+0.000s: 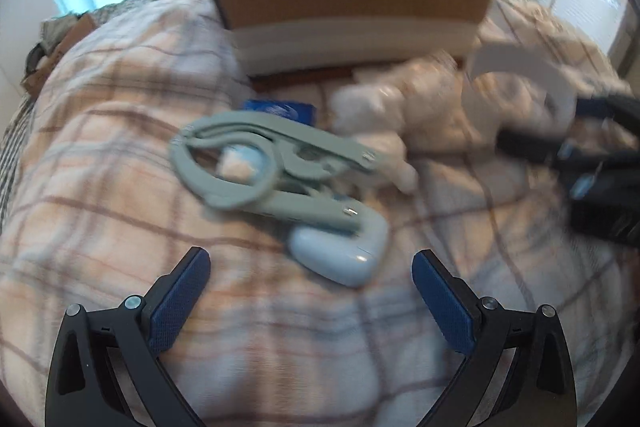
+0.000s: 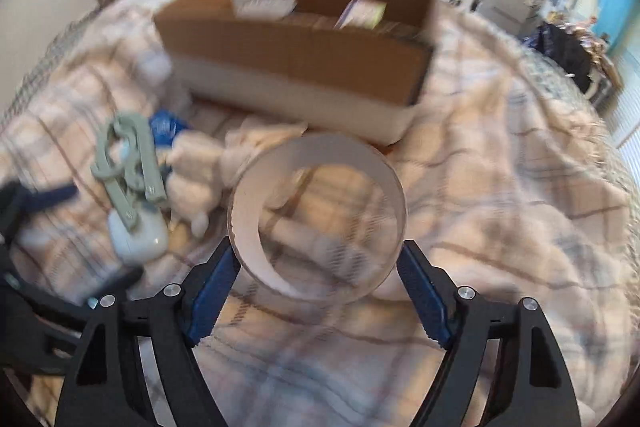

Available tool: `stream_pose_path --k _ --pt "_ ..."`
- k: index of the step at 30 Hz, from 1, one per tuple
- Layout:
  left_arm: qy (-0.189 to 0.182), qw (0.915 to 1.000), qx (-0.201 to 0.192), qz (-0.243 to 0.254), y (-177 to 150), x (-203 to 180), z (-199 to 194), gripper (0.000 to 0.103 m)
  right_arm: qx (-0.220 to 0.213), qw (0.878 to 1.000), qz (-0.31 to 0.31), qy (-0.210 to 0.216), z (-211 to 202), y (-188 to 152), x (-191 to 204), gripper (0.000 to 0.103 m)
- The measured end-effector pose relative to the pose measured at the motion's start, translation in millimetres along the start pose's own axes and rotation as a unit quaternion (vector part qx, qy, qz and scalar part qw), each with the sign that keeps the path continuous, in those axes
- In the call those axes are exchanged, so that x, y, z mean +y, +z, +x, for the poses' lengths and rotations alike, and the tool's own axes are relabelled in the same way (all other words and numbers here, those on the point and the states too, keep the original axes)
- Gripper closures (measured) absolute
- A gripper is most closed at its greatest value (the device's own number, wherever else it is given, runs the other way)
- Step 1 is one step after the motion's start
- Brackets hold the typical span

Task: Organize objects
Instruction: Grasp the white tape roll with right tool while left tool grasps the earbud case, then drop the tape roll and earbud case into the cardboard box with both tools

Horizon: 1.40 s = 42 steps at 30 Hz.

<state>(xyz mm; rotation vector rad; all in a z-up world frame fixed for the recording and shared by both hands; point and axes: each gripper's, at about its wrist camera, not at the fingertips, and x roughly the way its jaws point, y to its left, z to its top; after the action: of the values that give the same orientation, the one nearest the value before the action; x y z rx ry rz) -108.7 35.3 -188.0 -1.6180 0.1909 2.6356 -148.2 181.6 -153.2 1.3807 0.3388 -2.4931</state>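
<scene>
Flanking tape roll [image 2: 318, 217], right gripper [image 2: 318, 267], open plaid bedding [image 2: 500, 227] beside, cardboard box [image 2: 296, 63] beyond

Box [image 2: 304, 67]: plain brown cardboard, matt, w/ a pale band along the bottom. Quilt [image 1: 100, 187]: soft plaid cloth, puffy, rumpled. Hanger [image 1: 256, 163]: grey-green plastic, matt, w/ small shiny metal pins at the joints. Case [image 1: 344, 251]: pale blue plastic, smooth, glossy, catching a highlight. Plush [image 1: 384, 115]: white, fuzzy. Tape roll [image 2: 316, 219]: clear glossy outer layer over a white matt core. Grippers: black matt plastic arms, silver metal rivets; pads [image 1: 180, 303] blue, fine-textured, rubbery-looking. Blue packet [image 1: 280, 109]: too blurred to tell.
</scene>
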Motion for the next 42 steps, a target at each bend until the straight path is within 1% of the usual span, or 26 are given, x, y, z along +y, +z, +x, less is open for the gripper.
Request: stream_pose_path --k 2,4,5,6,8,14,18,19,20,23,25,28,30,31,32,33,34,36,40,42 --pt "-0.001 0.9999 0.003 0.015 1.1 -8.9 6.7 0.001 -0.012 1.000 0.012 0.007 -9.0 -1.2 -6.1 0.024" --pt "-0.016 0.9998 0.006 0.012 4.9 -10.9 13.8 0.010 -0.012 1.000 0.017 0.015 -9.6 -3.3 -8.0 0.025" --pt "-0.033 0.9994 0.009 0.008 7.4 -10.6 18.4 0.024 -0.010 1.000 0.016 0.015 -8.8 -3.3 -7.8 0.025" --pt "-0.044 0.9990 0.011 0.006 8.6 -10.6 20.4 0.036 -0.009 1.000 0.013 0.014 -7.8 -2.9 -6.6 0.025" --pt "-0.051 0.9986 0.013 0.001 7.9 -8.8 22.5 0.046 -0.012 1.000 0.010 0.013 -9.4 -3.1 -1.8 0.025" --pt "-0.063 0.9980 0.003 -0.001 1.1 -10.1 6.4 0.046 -0.026 0.999 0.015 0.016 -12.4 -0.1 -2.9 0.026" --pt "-0.072 0.9969 -0.021 -0.023 0.5 0.9 -9.9 0.046 -0.050 0.998 0.021 0.016 -29.9 -1.8 -4.2 0.026" --pt "-0.074 0.9965 -0.028 -0.029 -0.1 2.4 -14.2 0.046 -0.057 0.998 0.022 0.016 -35.1 -2.4 -4.2 0.046" --pt "-0.074 0.9961 -0.034 -0.034 -0.7 4.4 -19.0 0.046 -0.066 0.997 0.021 0.016 -43.2 -2.6 -3.2 0.075" --pt "-0.071 0.9955 -0.052 -0.036 2.4 1.4 -32.3 0.046 -0.078 0.997 0.022 0.004 -56.3 -4.5 -1.9 0.076" --pt "-0.074 0.9946 -0.062 -0.038 3.1 0.7 -40.2 0.046 -0.072 0.997 0.024 0.009 -58.7 -5.4 -1.4 0.076" --pt "-0.073 0.9935 -0.075 -0.043 6.9 10.3 -47.7 0.046 -0.063 0.998 0.029 0.010 -56.5 -7.7 -3.3 0.076" --pt "-0.073 0.9925 -0.084 -0.050 7.1 12.5 -53.1 0.046 -0.061 0.998 0.027 0.006 -56.0 -6.9 -2.4 0.073" --pt "-0.074 0.9917 -0.089 -0.056 9.9 17.5 -56.0 0.046 -0.058 0.998 0.024 0.000 -54.6 -4.4 -1.0 0.061" --pt "-0.073 0.9911 -0.093 -0.060 9.0 19.5 -58.4 0.046 -0.057 0.998 0.022 -0.005 -52.9 -3.0 0.1 0.037" --pt "-0.071 0.9905 -0.099 -0.063 12.3 24.1 -61.0 0.046 -0.055 0.998 0.020 -0.008 -50.4 -0.7 0.9 0.028" --pt "-0.069 0.9902 -0.102 -0.064 12.0 26.8 -62.8 0.046 -0.053 0.998 0.017 -0.010 -47.6 1.4 1.3 0.021" --pt "-0.062 0.9897 -0.111 -0.066 22.2 35.3 -63.3 0.046 -0.037 0.999 0.005 -0.013 -35.0 8.7 2.3 0.021" --pt "-0.052 0.9885 -0.121 -0.073 39.7 47.4 -56.6 0.046 0.004 0.999 -0.012 -0.036 -1.2 23.1 -0.2 0.020" --pt "-0.048 0.9885 -0.122 -0.074 51.6 53.3 -47.9 0.046 0.028 0.999 -0.017 -0.036 16.3 28.7 -2.3 0.020"
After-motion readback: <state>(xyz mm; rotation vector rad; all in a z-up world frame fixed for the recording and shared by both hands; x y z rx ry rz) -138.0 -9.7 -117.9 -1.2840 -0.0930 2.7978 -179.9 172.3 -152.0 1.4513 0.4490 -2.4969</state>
